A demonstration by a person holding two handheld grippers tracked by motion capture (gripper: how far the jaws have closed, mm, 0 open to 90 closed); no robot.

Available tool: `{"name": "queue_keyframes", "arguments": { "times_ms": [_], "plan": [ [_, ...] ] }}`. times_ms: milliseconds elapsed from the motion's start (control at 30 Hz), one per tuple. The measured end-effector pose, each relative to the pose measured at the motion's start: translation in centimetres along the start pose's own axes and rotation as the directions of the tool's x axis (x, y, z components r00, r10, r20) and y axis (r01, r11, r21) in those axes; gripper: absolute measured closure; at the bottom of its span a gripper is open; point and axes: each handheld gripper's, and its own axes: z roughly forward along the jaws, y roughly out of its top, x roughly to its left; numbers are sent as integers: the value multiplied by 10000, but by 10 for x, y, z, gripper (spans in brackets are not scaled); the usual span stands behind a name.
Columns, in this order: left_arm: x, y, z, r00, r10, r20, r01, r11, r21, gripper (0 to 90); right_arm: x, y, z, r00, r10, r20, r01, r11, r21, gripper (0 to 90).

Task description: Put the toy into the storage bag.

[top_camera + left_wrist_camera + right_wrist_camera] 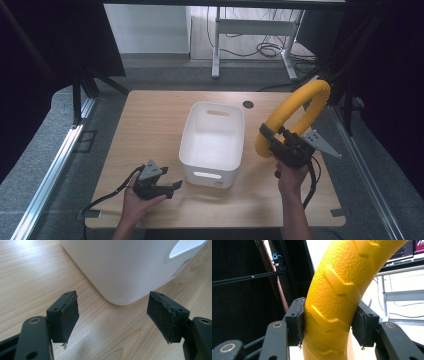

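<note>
High view: the right gripper (274, 141) clamps a yellow ring (295, 112) lifted right of the white bin (212, 172); the carry looks underway. Left gripper view: the left gripper (112, 315) gapes wide and empty before the bin's corner. Right gripper view: pads squeeze the ring; next, swing over the bin and release

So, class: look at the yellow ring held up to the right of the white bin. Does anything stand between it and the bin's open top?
Nothing visible does. The right gripper holds the yellow ring in the air beside the white bin, whose inside looks empty. The left gripper rests with open jaws at the bin's near corner.
</note>
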Motion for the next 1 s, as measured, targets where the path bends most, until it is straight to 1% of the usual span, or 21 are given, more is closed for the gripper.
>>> {"name": "queue_keyframes", "arguments": {
  "times_ms": [67,300,367,533,567,600,700,767,833,933,967,1000],
  "plan": [
    [0,0,0,10000,-21,37,21,10000,-32,255,1,0,1,10000,-26,17,26,10000,-14,489],
    [0,0,0,10000,47,-75,-47,10000,51,254,9,4,2,9999,-151,67,153,9996,-248,489],
    [0,0,0,9999,62,-100,-61,10000,68,254,11,7,1,9998,-171,111,177,9984,-529,489],
    [0,-1,2,9999,93,-109,-91,9999,138,254,14,11,1,9997,-217,72,221,9977,-646,489],
    [0,-1,3,9999,63,-93,-61,9998,180,254,16,14,2,9997,-252,41,254,9967,-771,489],
    [0,-1,3,9999,63,-93,-61,9998,180,254,16,14,2,9997,-252,41,254,9967,-771,489],
    [0,-1,3,9999,109,-115,-107,9998,174,254,20,17,3,9994,-349,-28,345,9957,-854,488],
    [0,-1,2,9998,112,-134,-110,9998,158,253,25,20,3,9986,-481,-208,457,9937,-1025,488],
    [0,-1,2,9998,121,-144,-119,9998,178,253,26,20,3,9983,-531,-227,506,9937,-999,488],
    [0,-1,3,9999,105,-106,-103,9997,207,253,30,23,6,9979,-543,-350,505,9936,-1011,488],
    [0,-1,3,9999,101,-97,-99,9997,217,252,31,26,8,9976,-500,-473,449,9936,-1034,488],
    [0,-1,3,9999,101,-97,-99,9997,217,252,31,26,8,9976,-500,-473,449,9936,-1034,488]
  ]
}}
